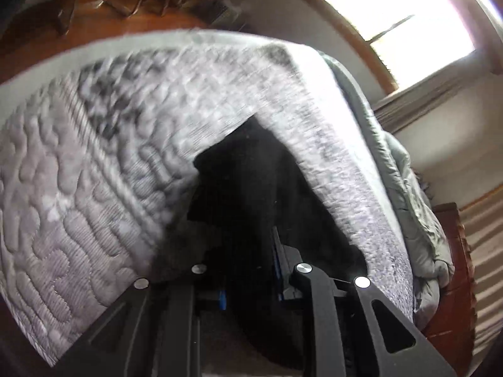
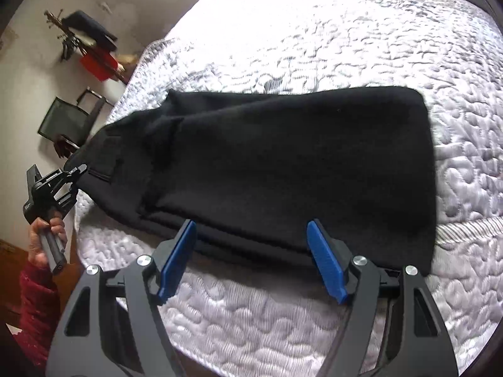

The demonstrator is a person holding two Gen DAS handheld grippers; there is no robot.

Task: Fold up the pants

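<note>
The right gripper (image 2: 251, 257) hovers with its blue fingers (image 2: 177, 259) spread wide and nothing between them, just above the near edge of the black pants (image 2: 283, 163). The pants lie folded lengthwise across the white quilted bed (image 2: 345, 47). At their far left end, the left gripper (image 2: 74, 172), carried by a hand (image 2: 47, 232) in a red sleeve (image 2: 37, 308), is clenched on a corner of the fabric and holds it off the quilt. In the left wrist view the black cloth fills the space between those fingers and hides them. Beyond the bed stand a dark chair (image 2: 66, 122), a red box (image 2: 99, 64) and a bright window (image 1: 399, 22).
</note>
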